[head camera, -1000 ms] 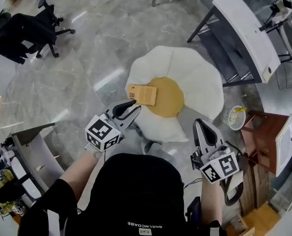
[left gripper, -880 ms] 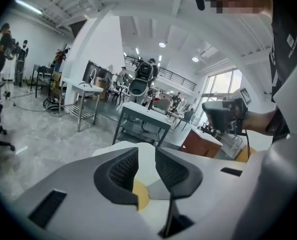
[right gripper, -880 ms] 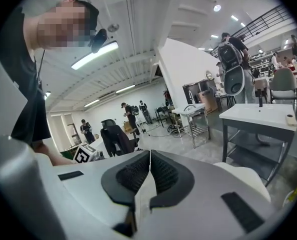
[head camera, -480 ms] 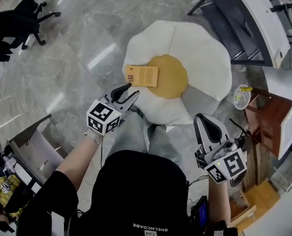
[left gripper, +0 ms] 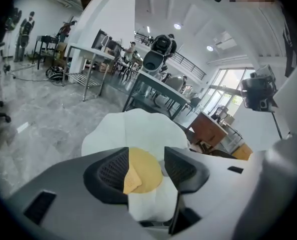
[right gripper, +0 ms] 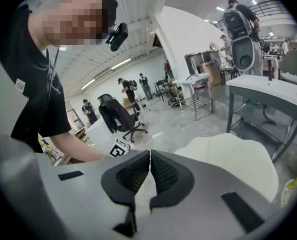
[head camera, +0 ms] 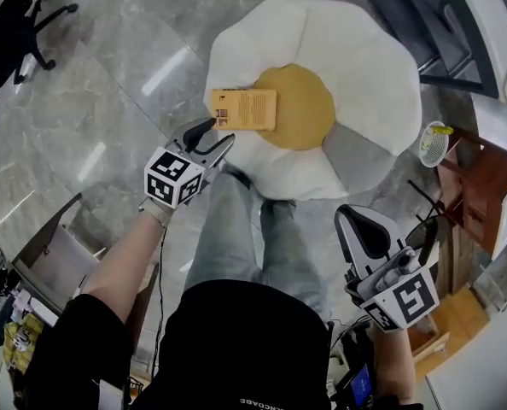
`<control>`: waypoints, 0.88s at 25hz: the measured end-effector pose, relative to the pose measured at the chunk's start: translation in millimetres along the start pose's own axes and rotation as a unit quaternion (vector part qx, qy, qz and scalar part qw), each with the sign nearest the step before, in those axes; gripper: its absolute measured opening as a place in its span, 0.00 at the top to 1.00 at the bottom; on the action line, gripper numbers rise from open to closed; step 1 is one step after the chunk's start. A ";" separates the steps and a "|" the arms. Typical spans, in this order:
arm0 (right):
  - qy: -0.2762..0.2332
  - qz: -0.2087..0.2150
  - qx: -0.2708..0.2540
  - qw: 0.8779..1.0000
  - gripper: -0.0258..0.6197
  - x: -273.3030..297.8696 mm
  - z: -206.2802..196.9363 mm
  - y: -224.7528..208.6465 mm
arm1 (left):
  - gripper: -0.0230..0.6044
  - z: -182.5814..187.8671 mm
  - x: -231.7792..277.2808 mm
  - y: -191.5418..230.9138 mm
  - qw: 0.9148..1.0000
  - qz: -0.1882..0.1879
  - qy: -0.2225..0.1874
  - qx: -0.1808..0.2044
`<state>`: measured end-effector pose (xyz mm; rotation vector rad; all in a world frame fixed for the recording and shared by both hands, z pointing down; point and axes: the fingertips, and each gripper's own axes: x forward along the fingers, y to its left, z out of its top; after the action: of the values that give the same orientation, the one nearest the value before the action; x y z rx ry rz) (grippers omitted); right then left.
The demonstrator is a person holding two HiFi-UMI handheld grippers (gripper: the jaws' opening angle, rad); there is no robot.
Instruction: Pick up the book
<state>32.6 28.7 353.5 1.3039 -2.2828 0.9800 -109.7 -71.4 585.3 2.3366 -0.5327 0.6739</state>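
Note:
A tan book point(head camera: 244, 109) lies flat on a fried-egg-shaped cushion point(head camera: 356, 67), half on its yellow centre point(head camera: 300, 105) and half on the white left part. My left gripper point(head camera: 214, 136) hovers just short of the book's near left corner and points at it. Its jaws have just been opening and now stand apart with nothing between them. In the left gripper view the book point(left gripper: 132, 179) shows beyond the left gripper point(left gripper: 146, 160). My right gripper point(head camera: 361, 215) hangs lower right, off the cushion, and in its own view the right gripper point(right gripper: 150, 156) is shut and empty.
The person's legs point(head camera: 245, 229) stand at the cushion's near edge on a grey marble floor. A white table on a dark frame point(head camera: 484, 24) is at the upper right, a wooden cabinet point(head camera: 480, 186) and a small white basket point(head camera: 434, 143) at the right, and an office chair point(head camera: 14, 15) at the upper left.
Both grippers have sunk toward the cushion, the left one further and closer to the book. The left jaws went from shut to apart. The right jaws stayed shut.

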 end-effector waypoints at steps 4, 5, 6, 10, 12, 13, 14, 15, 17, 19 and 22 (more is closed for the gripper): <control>0.021 -0.002 0.012 1.000 0.92 17.4 -21.7 -6.6 | 0.61 -31.7 28.7 28.8 1.000 -0.002 0.016 -0.015; 0.025 -0.002 0.017 1.000 0.92 21.6 -27.9 -8.6 | 0.61 -40.5 35.8 35.1 1.000 -0.003 0.020 -0.017; 0.028 -0.003 0.023 0.999 0.92 25.5 -34.4 -10.7 | 0.61 -49.4 42.9 41.0 1.000 -0.002 0.024 -0.018; 0.041 -0.004 0.043 0.998 0.92 43.4 -63.5 -24.2 | 0.60 -83.0 74.4 68.3 0.999 0.006 0.036 -0.018; 0.050 -0.001 0.047 0.998 0.92 55.8 -80.6 -34.1 | 0.59 -103.1 91.0 86.4 0.999 0.014 0.046 -0.022; 0.055 -0.001 0.047 0.997 0.92 61.4 -89.2 -39.0 | 0.59 -113.8 98.1 95.8 0.998 0.019 0.052 -0.024; 0.058 -0.001 0.050 0.997 0.92 66.1 -96.3 -43.7 | 0.58 -124.0 104.2 104.8 0.998 0.023 0.057 -0.028; 0.058 -0.001 0.055 0.997 0.92 70.2 -101.1 -48.0 | 0.58 -132.7 109.5 113.3 0.997 0.027 0.060 -0.032; 0.053 -0.003 0.078 0.996 0.92 78.3 -105.8 -56.5 | 0.58 -146.2 119.9 129.9 0.996 0.033 0.065 -0.042; 0.046 -0.002 0.103 0.994 0.92 87.6 -110.8 -66.9 | 0.57 -157.7 132.7 145.9 0.996 0.037 0.065 -0.052; 0.043 -0.004 0.126 0.991 0.92 105.9 -129.0 -90.1 | 0.57 -180.6 154.5 168.9 0.995 0.043 0.069 -0.062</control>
<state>47.6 23.1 542.5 1.3351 -2.1421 1.3296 -135.8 -100.5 874.2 2.1438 -0.5967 0.8132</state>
